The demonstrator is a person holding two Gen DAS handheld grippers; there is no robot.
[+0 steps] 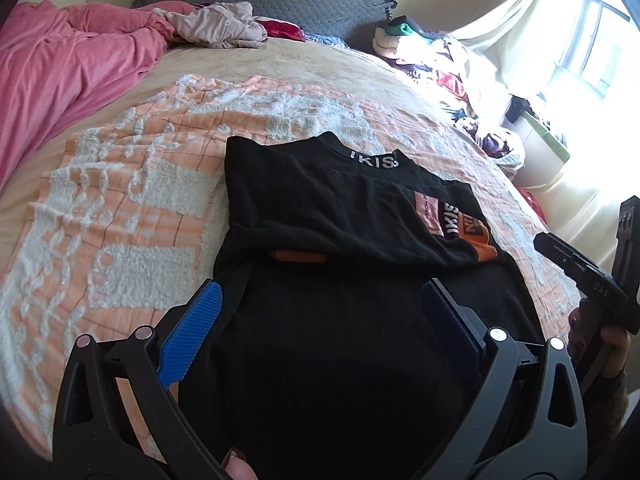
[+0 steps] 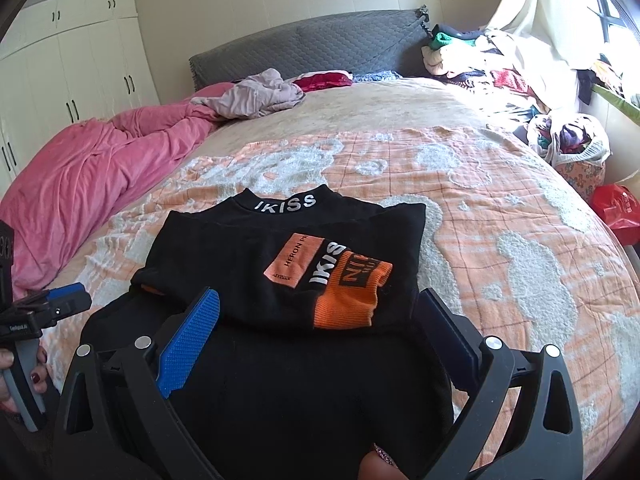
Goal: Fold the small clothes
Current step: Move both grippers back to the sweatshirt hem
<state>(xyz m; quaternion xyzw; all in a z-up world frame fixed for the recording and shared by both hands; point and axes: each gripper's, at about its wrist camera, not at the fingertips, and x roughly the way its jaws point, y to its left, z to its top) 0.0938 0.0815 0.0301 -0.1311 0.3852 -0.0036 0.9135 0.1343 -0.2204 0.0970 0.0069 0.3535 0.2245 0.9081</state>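
Two grippers hover over a black top, partly folded, lying on an orange-and-white blanket at the near edge of the bed. The left gripper and right gripper both gape wide, holding nothing. An orange cuff, seemingly a sleeve end, lies folded across the top's front.
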